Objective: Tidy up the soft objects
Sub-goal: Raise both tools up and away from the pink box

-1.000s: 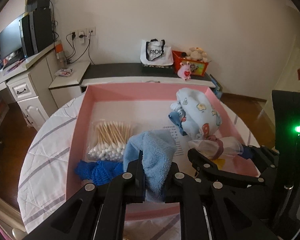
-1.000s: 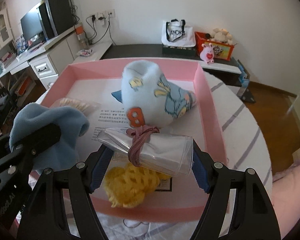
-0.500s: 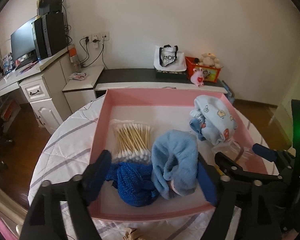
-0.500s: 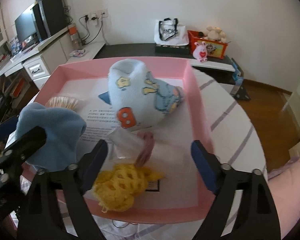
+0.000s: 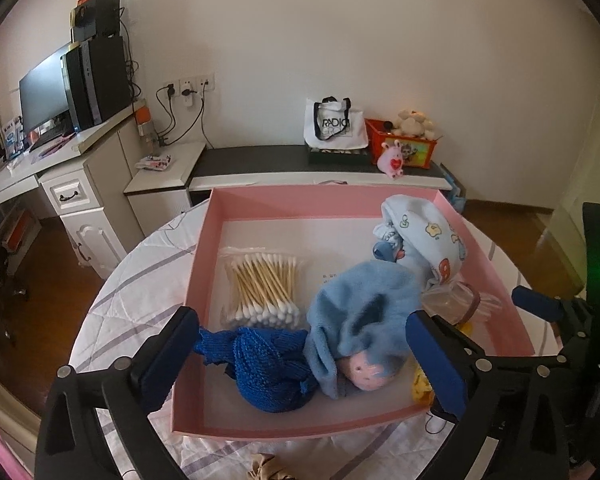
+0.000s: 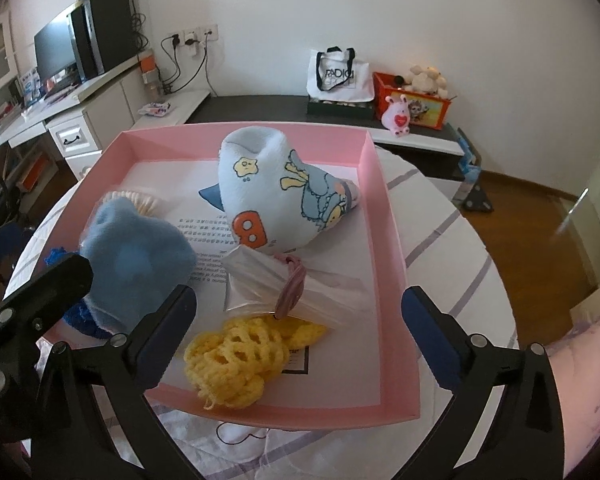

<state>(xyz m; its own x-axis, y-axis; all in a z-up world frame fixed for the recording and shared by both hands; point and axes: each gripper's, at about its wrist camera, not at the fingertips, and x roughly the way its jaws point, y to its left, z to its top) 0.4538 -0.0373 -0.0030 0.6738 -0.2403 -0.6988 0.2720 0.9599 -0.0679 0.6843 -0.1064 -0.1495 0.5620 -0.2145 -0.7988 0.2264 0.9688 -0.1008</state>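
Note:
A pink tray [image 5: 380,196] [image 6: 392,264] sits on a round quilted table. In it lie a light blue fleece cloth [image 5: 360,312] [image 6: 136,256], a dark blue knitted piece [image 5: 268,364], a patterned pale blue cloth bundle [image 5: 424,236] [image 6: 284,200], a clear plastic bag bound with a pink band [image 6: 288,288] [image 5: 464,304], a yellow knitted piece [image 6: 236,356] and a pack of cotton swabs [image 5: 264,284]. My left gripper [image 5: 300,360] is open and empty above the tray's near edge. My right gripper [image 6: 300,336] is open and empty above the plastic bag and the yellow piece.
A small beige item [image 5: 268,470] lies on the table in front of the tray. Behind the table stand a low bench with a white bag [image 5: 334,126] and a red toy box [image 5: 404,148], and a white desk [image 5: 72,184] at the left.
My left gripper let go of the light blue cloth, which now lies in the tray. My right gripper let go of the plastic bag. Both grippers opened and drew back.

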